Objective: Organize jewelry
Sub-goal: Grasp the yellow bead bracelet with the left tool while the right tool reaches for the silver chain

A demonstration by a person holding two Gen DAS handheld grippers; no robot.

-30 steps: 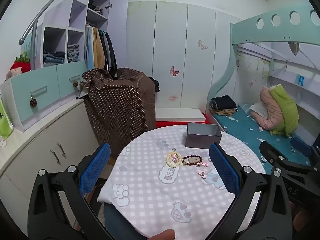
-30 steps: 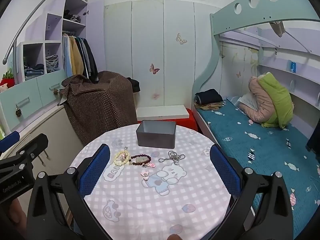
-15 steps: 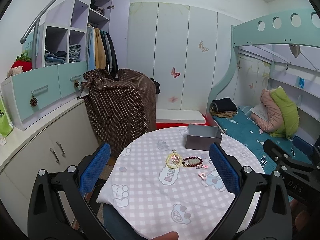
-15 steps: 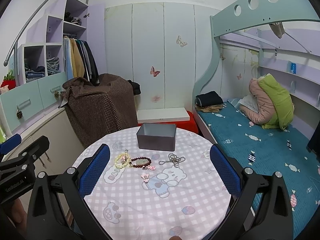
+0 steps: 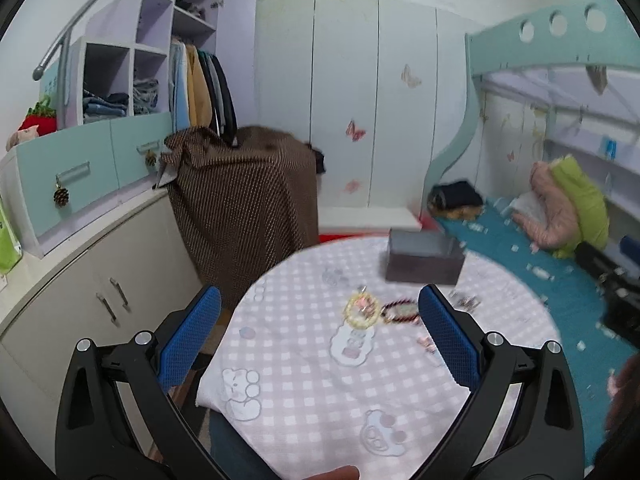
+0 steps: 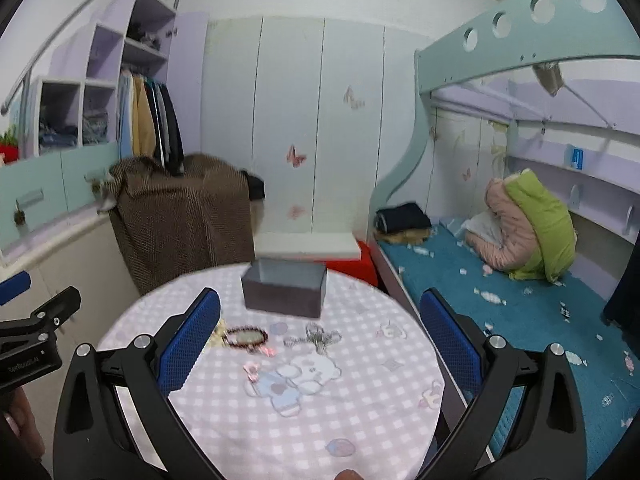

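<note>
Right wrist view: grey box (image 6: 284, 290) at the bench's (image 6: 360, 420) far edge, dark bracelet (image 6: 246, 337) and silver chain (image 6: 316, 337) before it. Right gripper (image 6: 320, 356) and left gripper (image 5: 320, 354) fingers spread, empty. Pale bracelet (image 5: 362, 311) blurred, half-hidden behind 1 finger (image 6: 188, 344).

Both wrist cameras look forward and down from above the near edge of the round desk (image 5: 304, 396), toward the wardrobe wall. The left view sits further left; both share the grey box (image 6: 284, 290) at the desk's far edge.
</note>
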